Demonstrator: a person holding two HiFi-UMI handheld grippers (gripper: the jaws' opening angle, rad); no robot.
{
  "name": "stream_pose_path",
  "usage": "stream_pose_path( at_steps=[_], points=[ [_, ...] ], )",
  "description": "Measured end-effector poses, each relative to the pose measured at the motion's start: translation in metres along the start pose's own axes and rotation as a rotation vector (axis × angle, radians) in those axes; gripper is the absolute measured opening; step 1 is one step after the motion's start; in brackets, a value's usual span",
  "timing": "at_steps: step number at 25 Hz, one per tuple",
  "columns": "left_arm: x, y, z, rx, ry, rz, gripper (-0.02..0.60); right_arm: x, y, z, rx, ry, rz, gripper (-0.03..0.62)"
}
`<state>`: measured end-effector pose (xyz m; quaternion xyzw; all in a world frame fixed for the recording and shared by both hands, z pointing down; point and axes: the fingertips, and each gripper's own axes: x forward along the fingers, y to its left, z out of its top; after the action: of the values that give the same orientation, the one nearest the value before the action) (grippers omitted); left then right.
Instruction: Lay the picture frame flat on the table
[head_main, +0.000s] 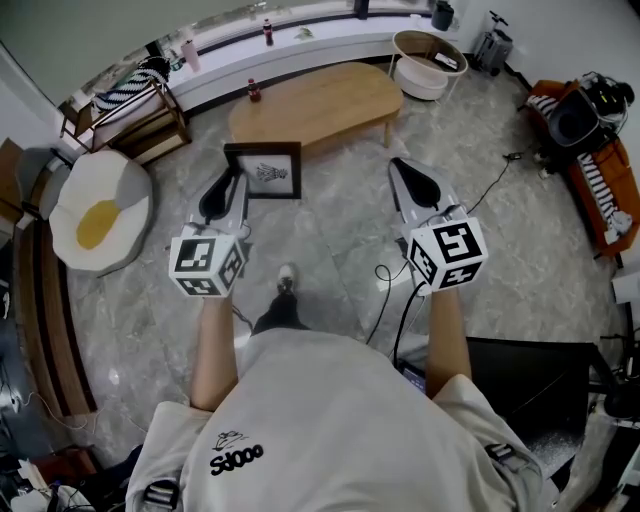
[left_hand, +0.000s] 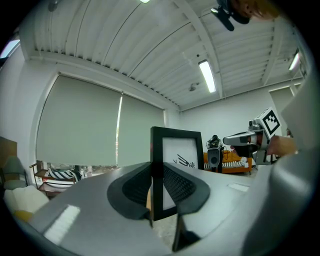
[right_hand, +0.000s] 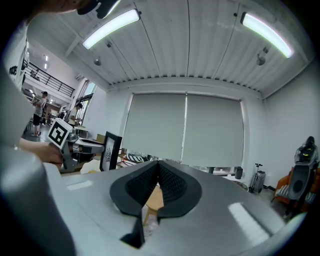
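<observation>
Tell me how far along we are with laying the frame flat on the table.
Done: the picture frame is gripped upright by its edge in the left gripper. In hand: it is held in the air, short of the wooden table. Left: reach the table and lay it flat. The right gripper is shut and empty.

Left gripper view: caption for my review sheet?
Left gripper clamps the upright black picture frame by one side edge, right gripper visible beyond.

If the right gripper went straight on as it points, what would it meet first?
Probably the wooden table, which lies ahead of the right gripper in both views; nothing nearer shows in that line, though depth is unclear.
</observation>
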<state>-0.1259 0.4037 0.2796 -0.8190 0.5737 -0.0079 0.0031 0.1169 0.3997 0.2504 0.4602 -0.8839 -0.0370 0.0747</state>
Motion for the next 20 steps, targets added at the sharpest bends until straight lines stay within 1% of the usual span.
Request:
stream_pose_path(
  at_steps=[3, 9, 14, 20],
  points=[
    [0.013, -0.001, -0.002, 0.000, -0.005, -0.013, 0.078, 0.005, -0.010, -0.001, 0.005, -0.005, -0.013, 0.002],
    [0.051, 0.015, -0.007, -0.008, -0.020, -0.027, 0.078, 0.033, -0.033, -0.005, 0.009, -0.005, -0.050, 0.003],
    [0.096, 0.040, -0.012, -0.019, -0.019, -0.030, 0.078, 0.080, -0.053, -0.007, 0.014, -0.001, -0.047, 0.003],
    [0.162, 0.082, -0.010, -0.026, -0.011, -0.043, 0.078, 0.150, -0.079, 0.001, 0.013, 0.007, -0.051, 0.003]
  ],
)
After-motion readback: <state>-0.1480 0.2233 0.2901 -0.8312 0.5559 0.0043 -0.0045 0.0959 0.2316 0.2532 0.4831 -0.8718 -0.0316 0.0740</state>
